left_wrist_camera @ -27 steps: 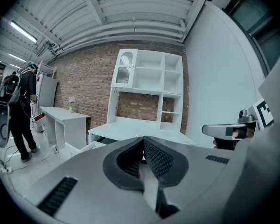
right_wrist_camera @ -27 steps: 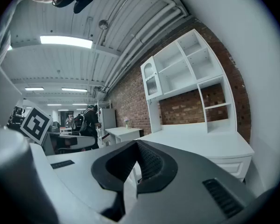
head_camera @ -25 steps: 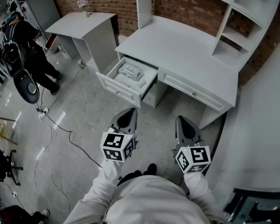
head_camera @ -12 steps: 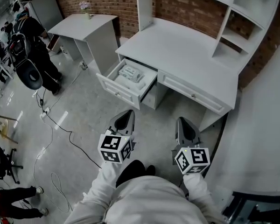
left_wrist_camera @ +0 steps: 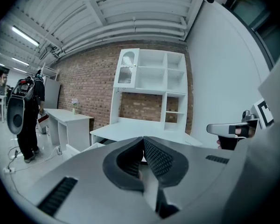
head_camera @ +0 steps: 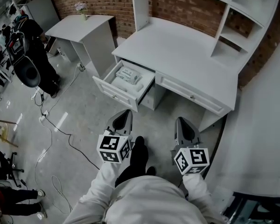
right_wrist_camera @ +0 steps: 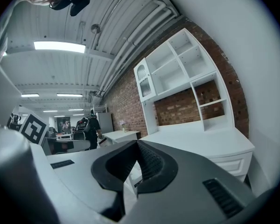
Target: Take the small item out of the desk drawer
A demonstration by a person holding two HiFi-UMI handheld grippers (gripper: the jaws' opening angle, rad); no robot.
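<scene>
Location type: a large indoor hall fitted out as a staged home-office set.

Indicators:
- A white desk point(head_camera: 191, 55) with a shelf hutch point(head_camera: 233, 27) and a side table point(head_camera: 79, 24) stand against a brick wall point(head_camera: 186, 6).
- Cables point(head_camera: 60, 134) trail across the polished floor point(head_camera: 84, 111).
- Ceiling pipes point(right_wrist_camera: 130, 27) and strip lights point(right_wrist_camera: 58, 45) run exposed overhead.
- A person point(head_camera: 35, 50) wearing a backpack stands at the floor's far left edge.

Small item point(head_camera: 127, 75) in open drawer point(head_camera: 114, 92), left end of desk point(head_camera: 186, 50); side table point(head_camera: 79, 24) farther left.

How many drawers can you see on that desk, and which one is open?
2. The open drawer sits at the left end of the desk, with a small packet inside; the shut drawer is just right of it. Others may be hidden lower down.
</scene>
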